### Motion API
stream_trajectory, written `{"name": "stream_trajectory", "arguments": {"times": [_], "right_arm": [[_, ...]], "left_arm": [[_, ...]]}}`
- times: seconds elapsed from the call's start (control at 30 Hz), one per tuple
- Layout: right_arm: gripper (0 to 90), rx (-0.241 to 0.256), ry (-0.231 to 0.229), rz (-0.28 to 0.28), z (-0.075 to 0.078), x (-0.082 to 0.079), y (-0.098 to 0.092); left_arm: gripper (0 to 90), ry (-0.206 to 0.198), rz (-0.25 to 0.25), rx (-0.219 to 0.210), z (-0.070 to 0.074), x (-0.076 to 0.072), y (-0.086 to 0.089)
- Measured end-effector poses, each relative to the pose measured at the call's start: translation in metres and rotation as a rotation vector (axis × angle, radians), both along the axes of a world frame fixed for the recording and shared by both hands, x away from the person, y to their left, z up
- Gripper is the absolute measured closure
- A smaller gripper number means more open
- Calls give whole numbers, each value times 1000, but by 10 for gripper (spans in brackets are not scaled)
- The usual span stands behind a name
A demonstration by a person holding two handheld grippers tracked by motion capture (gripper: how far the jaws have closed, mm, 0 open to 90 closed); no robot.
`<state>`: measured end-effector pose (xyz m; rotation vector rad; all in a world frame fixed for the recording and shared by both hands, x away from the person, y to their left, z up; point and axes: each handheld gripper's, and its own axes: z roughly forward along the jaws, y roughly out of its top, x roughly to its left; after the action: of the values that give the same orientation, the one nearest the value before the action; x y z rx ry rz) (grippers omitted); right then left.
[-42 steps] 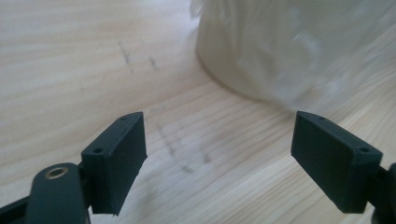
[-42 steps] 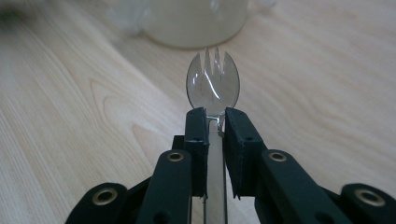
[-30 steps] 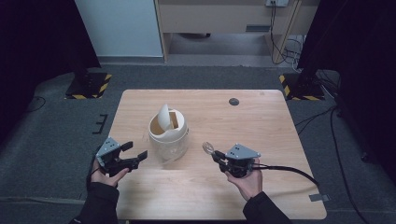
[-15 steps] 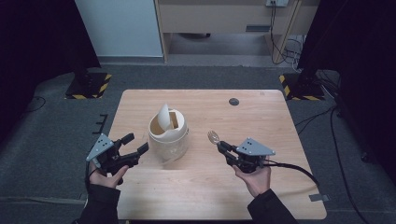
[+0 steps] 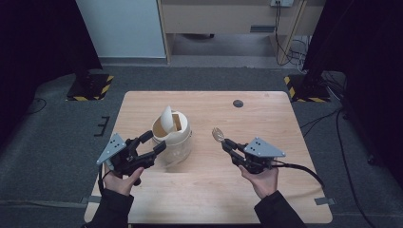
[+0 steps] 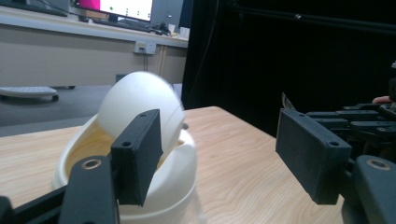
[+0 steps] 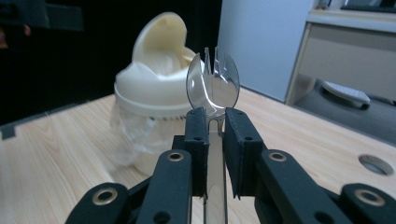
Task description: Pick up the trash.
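— What stood on the light wooden tabletop (image 5: 199, 204)?

— A small cream plastic bin with a swing lid (image 5: 172, 135), left of the middle. Its lid was tipped up, so the opening showed from the high view. A thin clear liner hung out beneath its ribbed rim, seen in the right gripper view (image 7: 154, 116). In the left gripper view (image 6: 140, 154) the rounded lid looked slightly blurred.

— Anything else?

— A clear plastic spork (image 5: 218, 134) with short tines. It was off the tabletop, to the right of the bin and apart from it. The right gripper view (image 7: 213, 84) showed its bowl upright above the fingers, with the handle running down between them.

— How were the hands placed?

— The left hand (image 5: 119, 180) came in from the bottom edge and held the left gripper (image 5: 149, 145) just beside the bin's left side, pointing toward it. Its fingers (image 6: 137, 154) were spread wide with nothing between them; one sat in front of the bin, but I couldn't tell whether it touched.

— And the other?

— The right hand (image 5: 261, 180) held the right gripper (image 5: 227, 143) near the tabletop's middle, aimed up and left. Its fingers (image 7: 198, 140) were clamped on the spork's handle.

— Further off?

— A small dark round hole (image 5: 238, 103) lay in the tabletop near the far edge.
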<state>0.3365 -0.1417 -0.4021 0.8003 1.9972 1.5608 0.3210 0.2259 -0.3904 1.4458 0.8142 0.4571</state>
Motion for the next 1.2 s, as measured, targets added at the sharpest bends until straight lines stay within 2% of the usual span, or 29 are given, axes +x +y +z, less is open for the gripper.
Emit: {"name": "stream_trajectory", "arguments": {"times": [0.13, 0.17, 0.4, 0.5, 0.7, 0.93, 1.2], "right_arm": [[800, 19, -20, 21, 9, 0, 9], [800, 27, -25, 25, 9, 0, 10], [800, 25, -39, 35, 12, -3, 14], [800, 28, -47, 45, 11, -6, 14], [800, 37, -49, 47, 8, -8, 11], [800, 37, -53, 65, 4, -10, 13], [800, 32, -57, 79, 1, -11, 16]], "left_arm": [[358, -5, -25, -45, 7, 2, -14], [361, -5, -25, -45, 7, 2, -14], [392, -1, -66, -74, 15, 5, -42], [412, 10, -83, -75, 15, 8, -58], [438, 26, -107, -79, 13, 10, -76], [456, 40, -128, -66, 11, 13, -91], [517, 86, -141, -72, 4, 19, -107]]}}
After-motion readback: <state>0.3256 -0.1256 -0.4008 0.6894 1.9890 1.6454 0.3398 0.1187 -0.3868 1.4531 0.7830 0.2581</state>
